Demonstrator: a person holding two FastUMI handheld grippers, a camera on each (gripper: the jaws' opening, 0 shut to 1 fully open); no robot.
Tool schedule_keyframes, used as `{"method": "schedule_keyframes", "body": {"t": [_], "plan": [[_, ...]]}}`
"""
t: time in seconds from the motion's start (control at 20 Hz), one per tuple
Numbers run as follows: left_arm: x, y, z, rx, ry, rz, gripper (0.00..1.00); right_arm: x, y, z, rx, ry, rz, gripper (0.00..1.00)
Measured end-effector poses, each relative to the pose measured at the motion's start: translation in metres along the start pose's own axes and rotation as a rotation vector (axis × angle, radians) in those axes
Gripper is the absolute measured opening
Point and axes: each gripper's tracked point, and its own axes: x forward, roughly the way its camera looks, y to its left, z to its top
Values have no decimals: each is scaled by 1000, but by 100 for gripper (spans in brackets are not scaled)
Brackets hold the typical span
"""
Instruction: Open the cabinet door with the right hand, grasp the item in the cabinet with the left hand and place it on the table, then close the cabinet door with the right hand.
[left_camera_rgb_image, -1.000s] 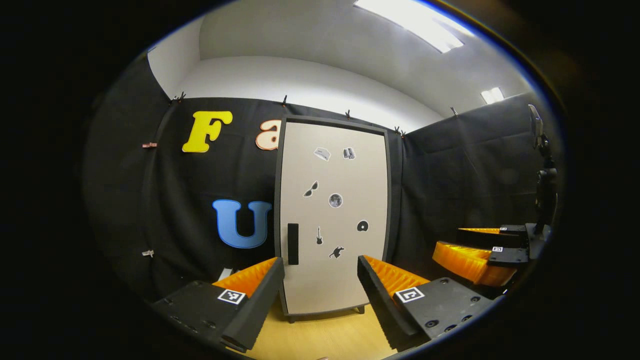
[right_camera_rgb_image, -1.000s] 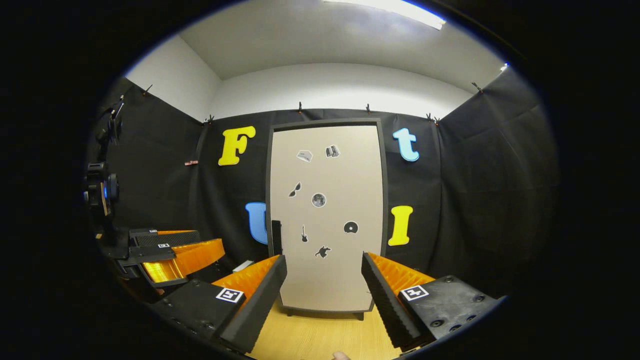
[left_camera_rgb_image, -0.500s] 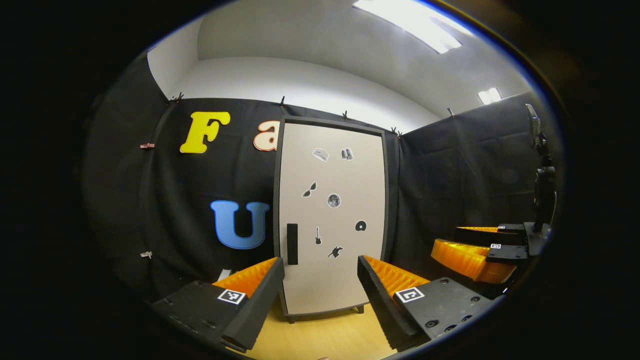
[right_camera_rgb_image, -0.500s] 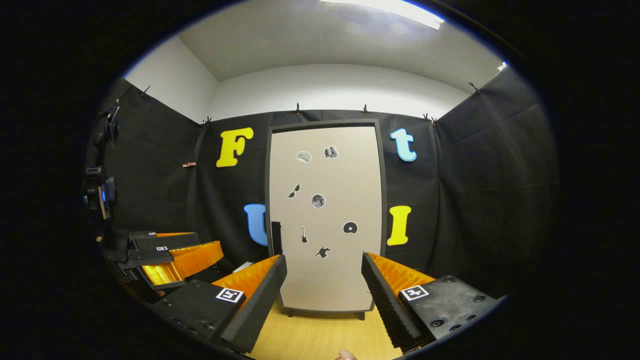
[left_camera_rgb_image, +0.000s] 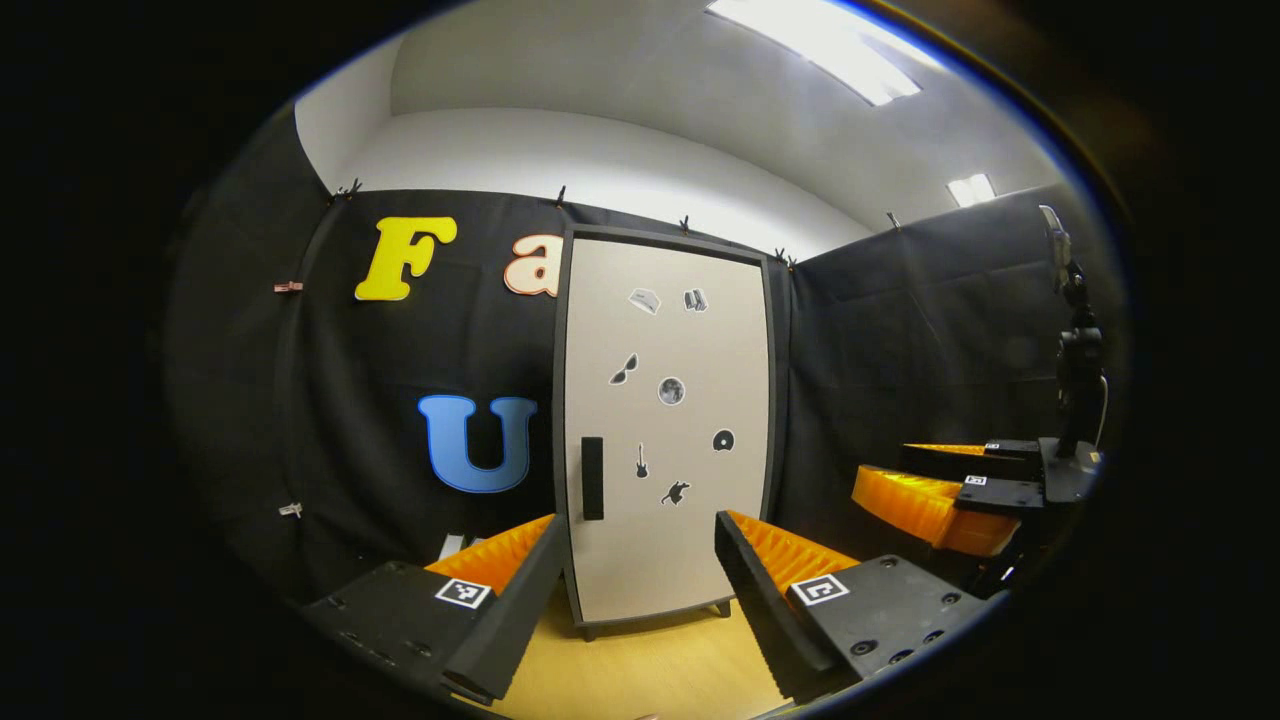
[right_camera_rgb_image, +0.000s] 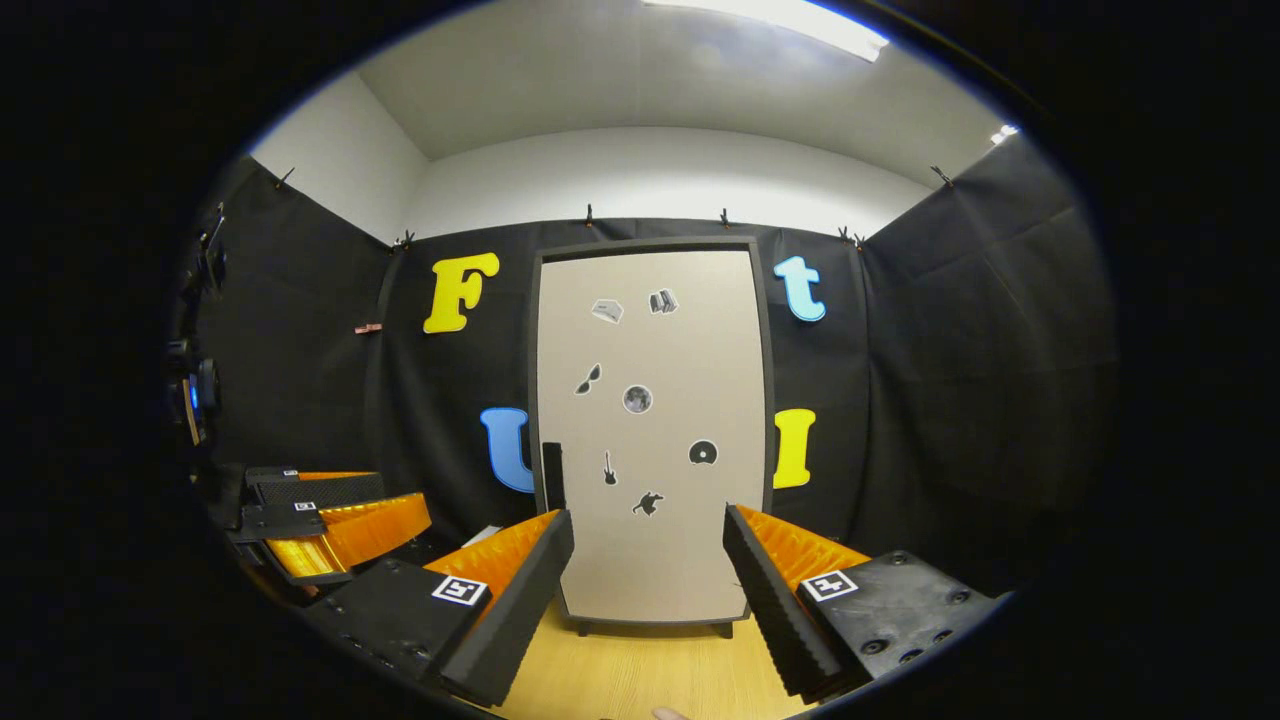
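Cabinet door (right_camera_rgb_image: 650, 430) is standing shut at the back of the table (right_camera_rgb_image: 640, 675), a stiff flat panel, probably swinging lightly. I am judging the dark vertical handle (right_camera_rgb_image: 552, 476) near its left edge as the place to pinch. I am holding my right gripper (right_camera_rgb_image: 648, 590) level with fingers spread wide, and my left gripper (left_camera_rgb_image: 640, 600) likewise wide, both well short of the door.

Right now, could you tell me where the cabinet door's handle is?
In the right gripper view, the handle sits low on the closed door's left edge.
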Motion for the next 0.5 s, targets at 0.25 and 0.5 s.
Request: {"method": "schedule_keyframes", "body": {"t": [0.25,0.5], "plan": [[-8,7,-5,8,11,-14,93,11,18,-5,0,-5,19,98],[-7,22,-9,-6,6,-5,93,41,35,-23,5,11,45,98]]}}
